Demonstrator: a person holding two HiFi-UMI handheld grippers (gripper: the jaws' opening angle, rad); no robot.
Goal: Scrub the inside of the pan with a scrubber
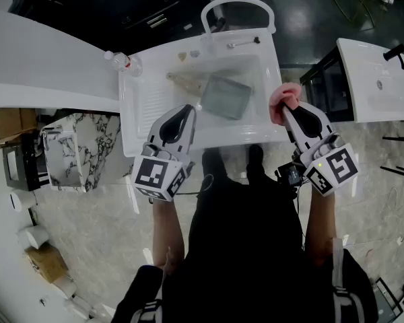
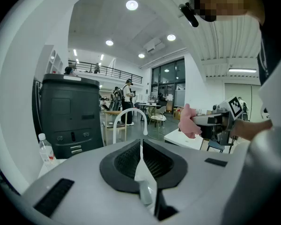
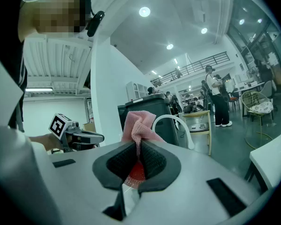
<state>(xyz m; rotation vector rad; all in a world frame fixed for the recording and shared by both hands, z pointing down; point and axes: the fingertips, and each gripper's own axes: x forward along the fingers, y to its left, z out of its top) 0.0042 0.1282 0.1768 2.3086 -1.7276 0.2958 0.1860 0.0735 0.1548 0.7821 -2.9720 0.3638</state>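
Right gripper (image 1: pixel 283 110) is clenched on a crumpled pink mesh scrubber (image 1: pixel 285 97), held beside the white sink (image 1: pixel 140 113), probably ready to drop to the grey square pan (image 1: pixel 225 97) lying in the basin. Left gripper (image 1: pixel 188 110) is closed, empty, over the near rim, likely placed to steady the pan.

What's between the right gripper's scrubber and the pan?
Nothing visible. The right gripper holds the pink scrubber over the sink's right rim; the pan lies open in the basin to its left. A tan object lies beyond the pan, off that path.
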